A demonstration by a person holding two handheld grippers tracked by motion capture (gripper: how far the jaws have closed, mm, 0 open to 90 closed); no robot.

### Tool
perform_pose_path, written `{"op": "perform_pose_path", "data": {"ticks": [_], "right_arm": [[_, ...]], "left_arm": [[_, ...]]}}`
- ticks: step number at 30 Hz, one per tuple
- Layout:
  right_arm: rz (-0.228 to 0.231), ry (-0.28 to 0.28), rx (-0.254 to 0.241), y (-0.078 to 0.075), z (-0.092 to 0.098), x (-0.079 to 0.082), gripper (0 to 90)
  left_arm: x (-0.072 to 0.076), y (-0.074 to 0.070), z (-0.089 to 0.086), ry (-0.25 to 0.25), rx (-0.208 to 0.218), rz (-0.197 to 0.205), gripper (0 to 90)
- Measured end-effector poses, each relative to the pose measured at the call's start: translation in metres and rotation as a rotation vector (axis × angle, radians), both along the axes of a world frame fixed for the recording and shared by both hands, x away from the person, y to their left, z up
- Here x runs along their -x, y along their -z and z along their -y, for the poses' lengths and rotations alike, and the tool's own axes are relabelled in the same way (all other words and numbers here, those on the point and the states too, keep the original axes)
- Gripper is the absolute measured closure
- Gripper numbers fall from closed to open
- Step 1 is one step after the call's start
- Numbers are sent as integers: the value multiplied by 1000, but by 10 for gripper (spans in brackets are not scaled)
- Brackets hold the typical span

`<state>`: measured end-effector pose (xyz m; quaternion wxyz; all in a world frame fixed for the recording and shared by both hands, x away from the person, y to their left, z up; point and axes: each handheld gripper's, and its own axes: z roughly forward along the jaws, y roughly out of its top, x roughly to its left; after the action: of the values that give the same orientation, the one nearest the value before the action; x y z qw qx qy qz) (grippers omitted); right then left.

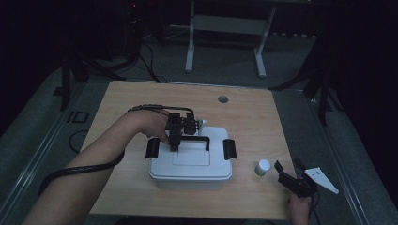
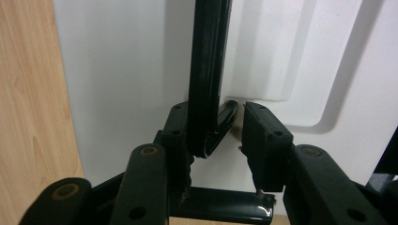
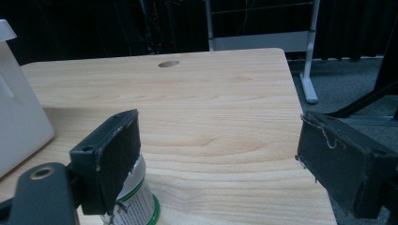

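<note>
On the desk (image 1: pixel 141 101) | white box (image 1: pixel 190 171) sat mid-desk | my left tool (image 2: pixel 220 124) straddled its black handle (image 2: pixel 209 70), jaws narrow, not clamped | right tool (image 3: pixel 220 159) gaped wide beside small bottle (image 1: pixel 262 167) | I judged: centre the bar, close squarely, then lift straight.

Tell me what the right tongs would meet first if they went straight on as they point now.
Probably nothing near: ahead of the right tongs lies bare table. The small bottle sits beside one pad.
</note>
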<state>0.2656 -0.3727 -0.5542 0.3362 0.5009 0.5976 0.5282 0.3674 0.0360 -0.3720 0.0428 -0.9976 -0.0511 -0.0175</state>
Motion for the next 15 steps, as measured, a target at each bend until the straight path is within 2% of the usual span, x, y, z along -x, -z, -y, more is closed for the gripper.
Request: {"op": "perform_pose_path", "data": {"ticks": [2,4,7,10,15], "right_arm": [[0,0,1,0,0,0,132],[0,0,2,0,0,0,132],[0,0,3,0,0,0,131],[-2,-1,5,0,-1,0,131],[-2,-1,5,0,-1,0,132]], "left_arm": [[0,0,1,-2,-13,7,674],[1,0,2,16,-23,12,704],[3,0,4,14,-30,6,747],[3,1,5,3,-35,-30,826],[0,1,5,0,-29,-44,830]]}}
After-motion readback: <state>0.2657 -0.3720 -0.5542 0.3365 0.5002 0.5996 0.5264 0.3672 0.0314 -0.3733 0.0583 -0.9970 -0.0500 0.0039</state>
